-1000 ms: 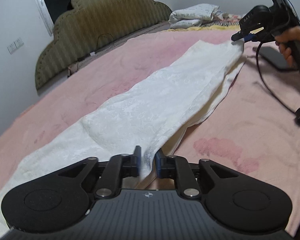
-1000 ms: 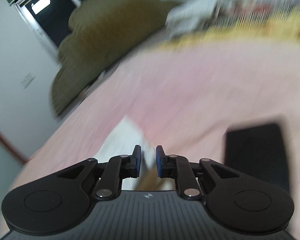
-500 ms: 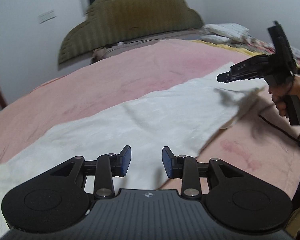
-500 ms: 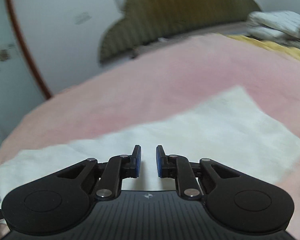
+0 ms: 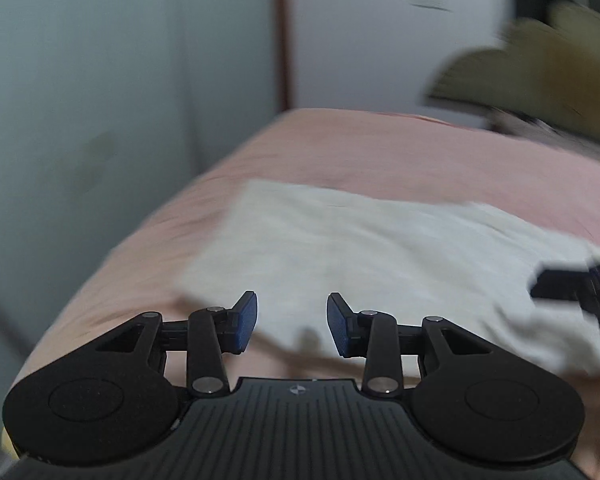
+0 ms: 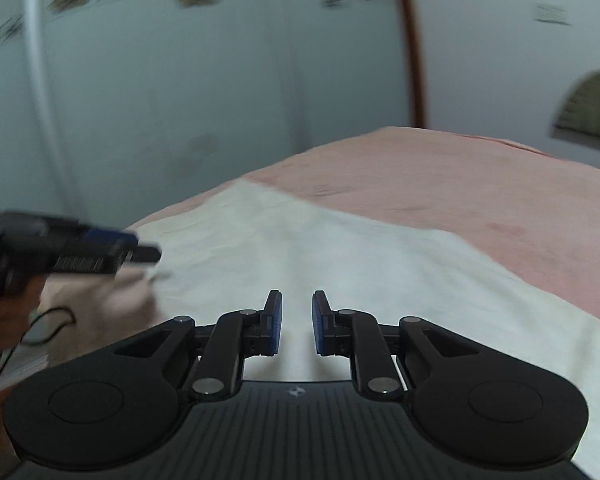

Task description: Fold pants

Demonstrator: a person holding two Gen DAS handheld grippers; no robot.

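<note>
Pants [image 5: 380, 264]: white, laid flat in a long strip on the pink bed [image 5: 400, 148], one end reaching toward the bed's far edge; a near hem lies loose and rumpled.
Left gripper [image 5: 292, 322]: held over the near border of the pants; fingers [image 5: 246, 320] spread wide apart, nothing between them.
Right gripper [image 6: 296, 322]: held low over the middle of the strip; fingers [image 6: 274, 322] a narrow gap apart, empty. Its body is also seen at the right margin of the left view.
Headboard [image 5: 540, 64]: olive, blurred, at the bed's head.
Step judged: repositioning for the next fold; no cloth is held.
Risk: only the top layer may be pinched, so the layers would slide apart.
Risk: uneven lifting by the two grippers may skew the fold.
</note>
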